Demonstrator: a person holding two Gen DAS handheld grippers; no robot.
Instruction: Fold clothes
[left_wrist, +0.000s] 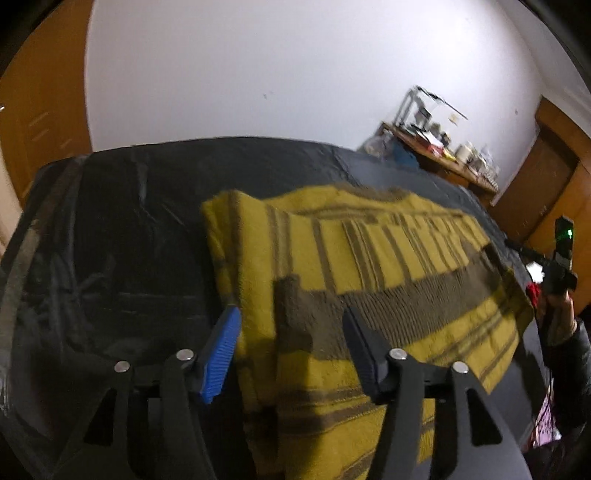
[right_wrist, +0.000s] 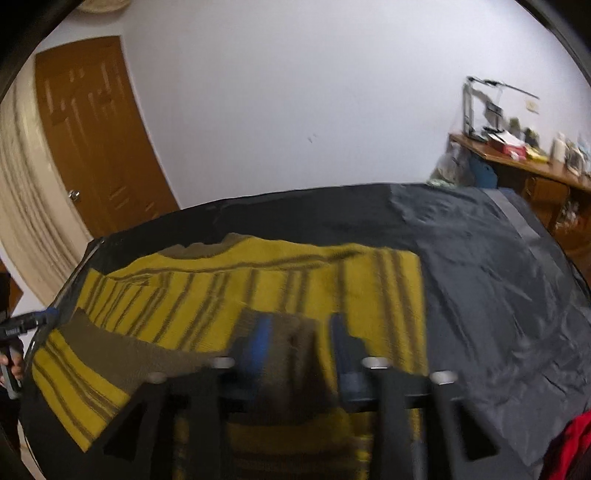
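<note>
Lay partly folded on a black sheeted table: a yellow, olive-striped sweater, sleeves turned in. Hovered spread over its hem and cuffs, gripping nothing: left gripper and right gripper; best pinched through both layers, edges kept aligned. Behind, white wall, wooden door, cluttered desk.

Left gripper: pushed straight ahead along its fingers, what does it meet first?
Probably the yellow striped sweater: the open left gripper already frames its brown cuff. Depth is unclear.

Both wrist views low, close over black-covered table, facing white wall; shared: striped sweater.
</note>
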